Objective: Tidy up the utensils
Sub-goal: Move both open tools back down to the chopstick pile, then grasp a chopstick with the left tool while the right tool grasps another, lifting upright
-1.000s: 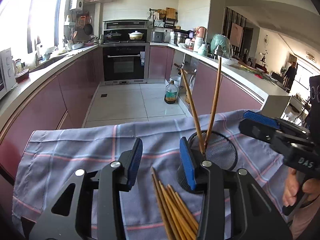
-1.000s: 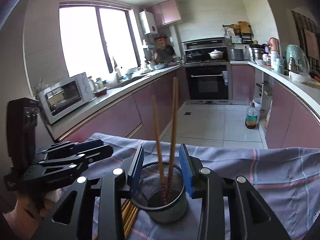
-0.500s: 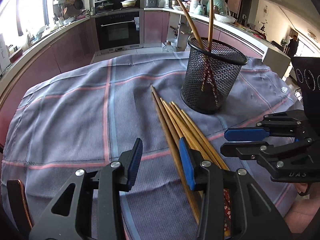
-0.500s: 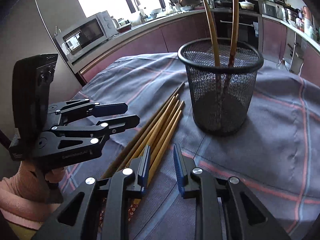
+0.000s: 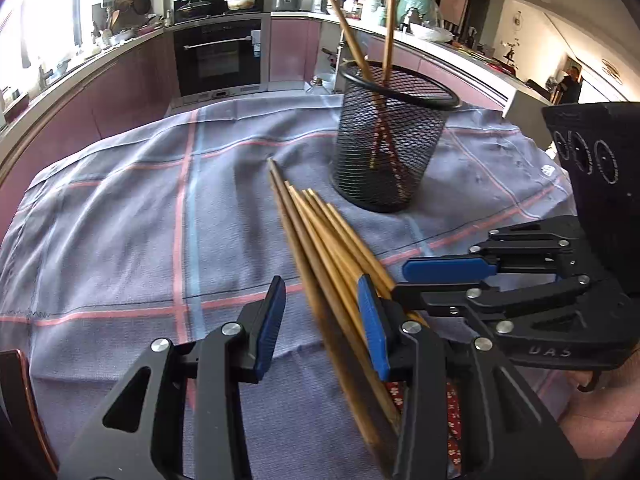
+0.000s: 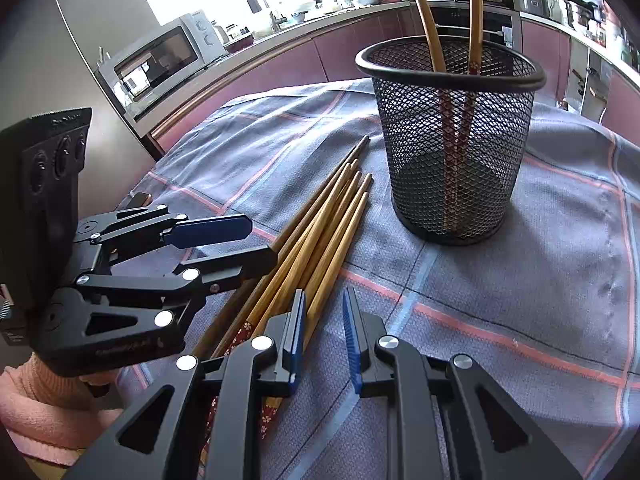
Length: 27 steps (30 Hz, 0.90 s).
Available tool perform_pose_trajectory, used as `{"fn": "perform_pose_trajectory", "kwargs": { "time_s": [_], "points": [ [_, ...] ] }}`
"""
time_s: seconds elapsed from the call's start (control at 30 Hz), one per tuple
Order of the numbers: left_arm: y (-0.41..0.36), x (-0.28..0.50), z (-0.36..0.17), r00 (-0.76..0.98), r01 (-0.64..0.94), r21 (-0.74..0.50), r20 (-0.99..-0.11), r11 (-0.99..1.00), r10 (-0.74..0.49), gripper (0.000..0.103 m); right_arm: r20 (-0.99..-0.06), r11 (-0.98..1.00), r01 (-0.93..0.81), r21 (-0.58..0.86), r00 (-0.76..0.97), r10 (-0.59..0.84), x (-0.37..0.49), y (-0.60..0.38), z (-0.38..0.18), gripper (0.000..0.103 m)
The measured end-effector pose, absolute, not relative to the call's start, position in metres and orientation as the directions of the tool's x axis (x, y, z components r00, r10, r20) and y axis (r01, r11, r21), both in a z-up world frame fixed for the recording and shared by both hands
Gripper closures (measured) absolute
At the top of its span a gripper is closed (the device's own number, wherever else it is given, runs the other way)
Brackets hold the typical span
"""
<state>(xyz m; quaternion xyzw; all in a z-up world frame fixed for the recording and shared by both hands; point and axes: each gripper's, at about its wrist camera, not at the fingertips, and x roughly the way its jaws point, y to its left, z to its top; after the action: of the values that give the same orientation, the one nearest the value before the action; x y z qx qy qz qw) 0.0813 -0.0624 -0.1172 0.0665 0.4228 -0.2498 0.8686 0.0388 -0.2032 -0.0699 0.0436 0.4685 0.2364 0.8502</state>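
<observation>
The loose bundle of bamboo chopsticks (image 6: 320, 236) lies on the checked grey cloth (image 6: 500, 280) beside the black mesh cup (image 6: 452, 140), now close under both grippers: the right gripper (image 6: 322, 344) has just been narrowing, empty, the left gripper (image 5: 320, 320) half-open, empty, so a pick-up looks next.

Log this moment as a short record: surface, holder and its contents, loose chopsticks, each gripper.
surface: checked cloth
holder: black mesh cup, upright on the cloth
in holder: two chopsticks, leaning apart
loose chopsticks: bundle lying flat beside the cup
left gripper: open, low over the bundle, one chopstick between its jaws
right gripper: jaws just narrowed, chopstick between them, pads not yet pressing
</observation>
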Motion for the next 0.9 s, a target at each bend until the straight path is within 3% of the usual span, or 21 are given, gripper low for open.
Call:
{"fn": "perform_pose_trajectory", "kwargs": {
  "time_s": [0.57,0.7,0.9],
  "points": [
    [-0.078,0.102,-0.124,0.477,0.500,-0.109,-0.794,0.859,-0.378,0.069,-0.791,0.901,-0.351,0.255,0.459,0.403,0.035,-0.209,-0.070,0.084],
    [-0.067,0.105,-0.129,0.456,0.483,-0.135,-0.805,0.865,-0.380,0.075,-0.791,0.901,-0.348,0.259,0.459,0.404,0.035,-0.210,-0.069,0.084],
    [-0.054,0.101,-0.130,0.457,0.477,-0.155,-0.797,0.865,-0.395,0.077,-0.792,0.900,-0.351,0.259,0.456,0.406,0.034,-0.210,-0.069,0.084]
  ]
}}
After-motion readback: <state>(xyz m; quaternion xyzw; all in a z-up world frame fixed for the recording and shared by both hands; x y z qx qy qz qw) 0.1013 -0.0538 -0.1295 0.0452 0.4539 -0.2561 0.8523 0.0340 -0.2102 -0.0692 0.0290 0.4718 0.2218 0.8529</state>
